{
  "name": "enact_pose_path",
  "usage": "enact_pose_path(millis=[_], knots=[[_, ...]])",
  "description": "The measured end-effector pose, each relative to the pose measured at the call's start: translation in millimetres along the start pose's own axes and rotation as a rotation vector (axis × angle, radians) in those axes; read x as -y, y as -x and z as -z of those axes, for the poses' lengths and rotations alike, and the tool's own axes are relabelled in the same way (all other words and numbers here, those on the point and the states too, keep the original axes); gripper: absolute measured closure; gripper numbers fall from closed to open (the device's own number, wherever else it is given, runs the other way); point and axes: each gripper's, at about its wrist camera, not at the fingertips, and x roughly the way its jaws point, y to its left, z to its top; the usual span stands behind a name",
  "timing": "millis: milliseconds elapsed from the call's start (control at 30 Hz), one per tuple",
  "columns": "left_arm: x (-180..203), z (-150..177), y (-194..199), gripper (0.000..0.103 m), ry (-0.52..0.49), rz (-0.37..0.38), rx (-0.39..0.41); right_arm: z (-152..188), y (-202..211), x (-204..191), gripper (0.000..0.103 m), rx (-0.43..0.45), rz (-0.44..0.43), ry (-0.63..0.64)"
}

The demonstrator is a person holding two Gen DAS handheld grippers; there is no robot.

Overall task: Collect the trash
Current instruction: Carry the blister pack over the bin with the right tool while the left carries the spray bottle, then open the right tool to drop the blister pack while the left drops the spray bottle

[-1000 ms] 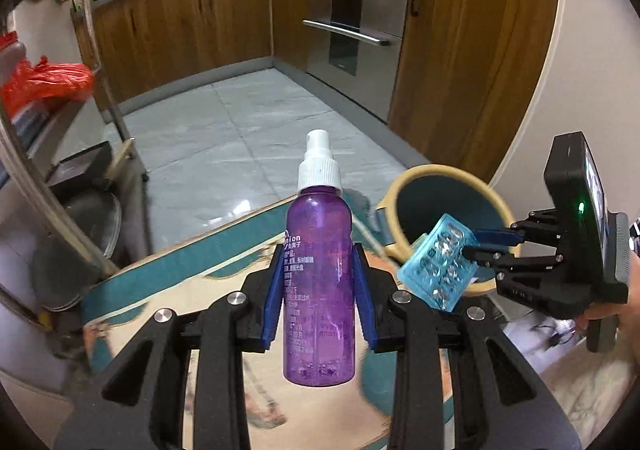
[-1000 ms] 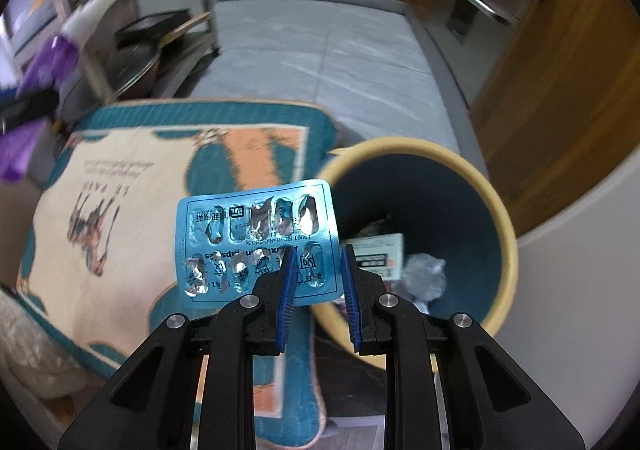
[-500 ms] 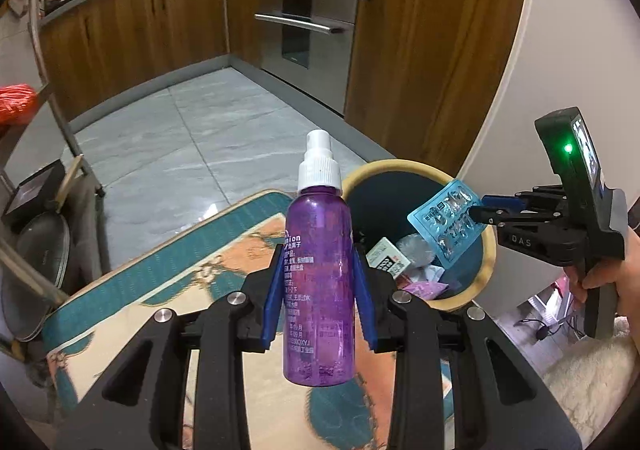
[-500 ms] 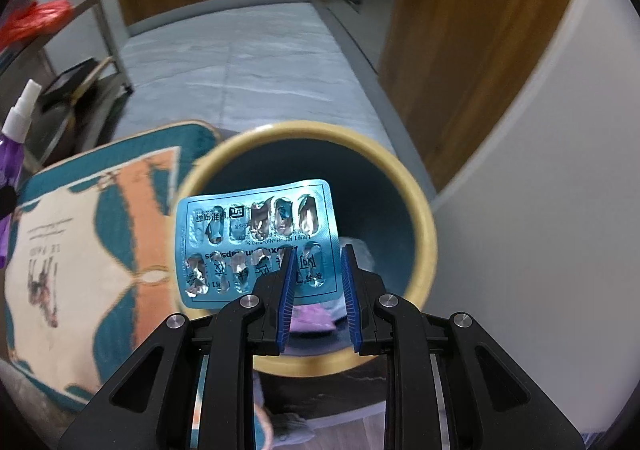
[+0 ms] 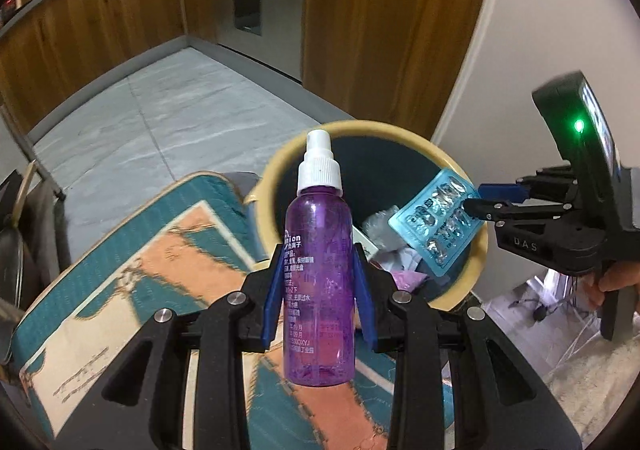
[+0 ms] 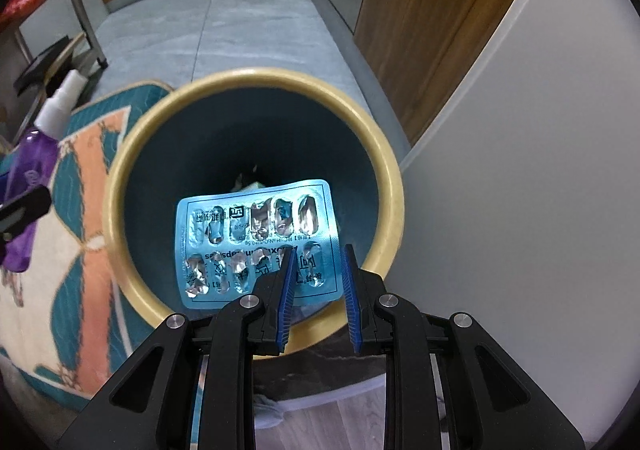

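My left gripper (image 5: 318, 290) is shut on a purple spray bottle (image 5: 319, 282) with a white cap, held upright just left of the bin. The bin (image 6: 384, 154) is dark teal inside with a yellow rim and holds some trash; it also shows in the left wrist view (image 5: 456, 166). My right gripper (image 6: 320, 274) is over the bin's mouth with its jaws slightly parted. A blue empty blister pack (image 6: 256, 246) lies against its left finger (image 6: 289, 274), over the bin opening. The left wrist view shows the pack (image 5: 438, 222) at the right gripper's tips (image 5: 476, 200).
A teal, orange and cream rug (image 5: 132, 282) lies left of the bin. Wooden cabinets (image 5: 384, 18) and a white wall (image 6: 520, 130) stand behind and right of it. A metal rack (image 6: 52, 50) with pans stands at the left. Grey tile floor (image 5: 168, 118) lies beyond.
Both grippers moved nearer the bin. The right gripper's jaws have parted a little and the blister pack now sits lower, over the bin's opening. The bottle stays gripped.
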Motion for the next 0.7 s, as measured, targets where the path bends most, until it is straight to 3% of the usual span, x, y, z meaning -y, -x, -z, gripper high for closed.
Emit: enact_pose_path(millis=[233,500,567,633,700], knots=[[10,-9,-25,0.071,-0.031,-0.020,-0.020,1,-11,-6,0.079,-0.037,0.019,0.040],[5,-16,-27,0.070,0.016,-0.013,0.019,-5,-15,-7,0.079,-0.033,0.019,0.026],[4,-17,-23,0.067,0.024,-0.006,0.032,-5,-15,-7,0.079,-0.032,0.022,0.023],[4,-17,-21,0.051,0.033,-0.008,0.037,-5,-15,-8,0.079,-0.032,0.025,0.027],[3,-18,-18,0.050,0.040,-0.010,0.046,-4,-14,-9,0.079,-0.032,0.029,0.034]])
